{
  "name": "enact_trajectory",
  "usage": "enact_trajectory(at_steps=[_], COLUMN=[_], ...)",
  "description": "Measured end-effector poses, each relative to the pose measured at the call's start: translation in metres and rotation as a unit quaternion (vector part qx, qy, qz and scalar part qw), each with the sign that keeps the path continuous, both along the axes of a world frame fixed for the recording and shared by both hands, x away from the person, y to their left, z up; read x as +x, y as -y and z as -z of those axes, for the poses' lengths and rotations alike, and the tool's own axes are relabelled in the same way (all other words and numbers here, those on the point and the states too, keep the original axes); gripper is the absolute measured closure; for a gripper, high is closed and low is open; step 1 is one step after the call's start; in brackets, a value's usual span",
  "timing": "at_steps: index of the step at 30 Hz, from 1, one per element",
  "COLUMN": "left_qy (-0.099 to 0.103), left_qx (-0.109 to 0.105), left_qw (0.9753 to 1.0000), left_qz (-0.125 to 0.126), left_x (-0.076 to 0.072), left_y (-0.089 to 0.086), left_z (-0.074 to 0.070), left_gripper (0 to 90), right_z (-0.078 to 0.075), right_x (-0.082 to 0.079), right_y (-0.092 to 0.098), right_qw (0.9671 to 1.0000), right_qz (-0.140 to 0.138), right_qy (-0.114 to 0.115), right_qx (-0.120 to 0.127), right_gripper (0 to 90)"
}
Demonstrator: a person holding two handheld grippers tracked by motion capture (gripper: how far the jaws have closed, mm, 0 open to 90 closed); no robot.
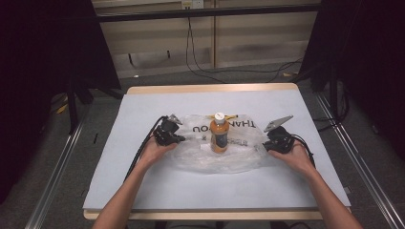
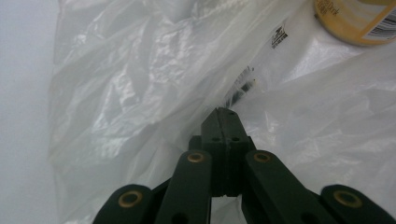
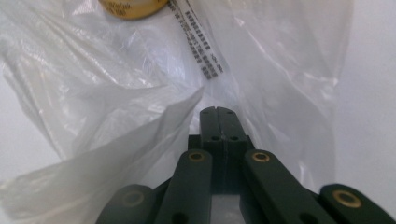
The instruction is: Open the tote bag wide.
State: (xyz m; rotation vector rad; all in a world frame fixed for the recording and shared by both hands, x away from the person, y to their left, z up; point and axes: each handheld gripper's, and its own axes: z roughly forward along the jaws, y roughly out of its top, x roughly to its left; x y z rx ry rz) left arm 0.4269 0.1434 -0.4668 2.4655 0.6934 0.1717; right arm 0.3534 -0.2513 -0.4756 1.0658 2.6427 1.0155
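Left claw pressed together on a fold at the near left edge of the clear plastic bag, jaws flush in the left gripper view with film bunched around the tips, so apparently pinching the bag's edge. Right claw likewise shut, jaws meeting with no gap in the right gripper view, a raised flap of bag standing just to its left; probably nipping a layer at the bag's right edge, though too hidden by film to say which layer. Between the two claws, upright on the flattened bag, an orange bottle with a white cap, ahead and to the right of the left claw, ahead and to the left of the right claw. Bottle on top of the film rather than inside, judging from the high view. Grips set at opposite sides most likely to pull the mouth apart or lift the edges up around the bottle, with the bottle's weight pinning the middle to the table. Printed lettering on the bag just beyond the bottle, well away from both claws.
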Motion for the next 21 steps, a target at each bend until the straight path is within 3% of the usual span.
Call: enact_trajectory(at_steps=[3, 4, 5, 6, 7, 8, 9, 10, 13, 14, 15, 16, 19, 21], left_qy=[0.000, -0.003, -0.001, 0.003, 0.001, 0.002, 0.000, 0.002, 0.000, 0.008, 0.009, 0.010, 0.013, 0.017], left_qx=[-0.011, -0.034, -0.014, -0.013, -0.030, -0.021, -0.045, -0.036, -0.042, -0.050, -0.030, -0.034, -0.039, -0.063], left_qw=[0.9999, 0.9993, 0.9999, 0.9999, 0.9995, 0.9998, 0.9988, 0.9993, 0.9990, 0.9985, 0.9995, 0.9993, 0.9991, 0.9972], left_qz=[-0.002, -0.018, 0.003, 0.004, -0.009, 0.003, -0.019, -0.007, -0.015, -0.022, -0.002, -0.005, -0.013, -0.036], left_x=[-0.001, -0.002, 0.001, 0.001, 0.000, 0.001, 0.000, 0.001, 0.002, 0.002, 0.004, 0.004, 0.006, 0.005], left_y=[0.002, 0.005, 0.004, 0.005, 0.007, 0.007, 0.010, 0.009, 0.011, 0.013, 0.011, 0.012, 0.012, 0.014], left_z=[0.002, 0.004, 0.002, 0.002, 0.004, 0.003, 0.006, 0.005, 0.006, 0.007, 0.005, 0.006, 0.007, 0.010], left_gripper=[90.0, 90.0, 90.0, 90.0, 90.0, 90.0, 90.0, 90.0, 90.0, 90.0, 90.0, 90.0, 90.0, 90.0], right_z=[0.000, 0.002, 0.002, 0.003, 0.004, 0.005, 0.006, 0.006, 0.006, 0.007, 0.007, 0.009, 0.009, 0.009], right_x=[0.003, 0.007, 0.009, 0.010, 0.012, 0.014, 0.015, 0.017, 0.021, 0.022, 0.024, 0.026, 0.029, 0.028], right_y=[-0.004, -0.008, -0.009, -0.012, -0.013, -0.016, -0.017, -0.019, -0.025, -0.026, -0.026, -0.027, -0.030, -0.031], right_qw=[1.0000, 0.9999, 0.9999, 0.9998, 0.9997, 0.9995, 0.9994, 0.9994, 0.9991, 0.9989, 0.9987, 0.9982, 0.9978, 0.9976], right_qz=[0.006, 0.009, 0.010, 0.016, 0.017, 0.020, 0.020, 0.019, 0.025, 0.030, 0.037, 0.040, 0.048, 0.051], right_qy=[0.005, 0.006, 0.010, 0.008, 0.010, 0.012, 0.016, 0.018, 0.024, 0.026, 0.024, 0.024, 0.030, 0.032], right_qx=[-0.002, 0.005, 0.009, 0.013, 0.018, 0.022, 0.023, 0.025, 0.024, 0.025, 0.027, 0.038, 0.034, 0.034], right_gripper=[90.0, 90.0, 90.0, 90.0, 90.0, 90.0, 90.0, 90.0, 90.0, 90.0, 90.0, 90.0, 90.0, 90.0])
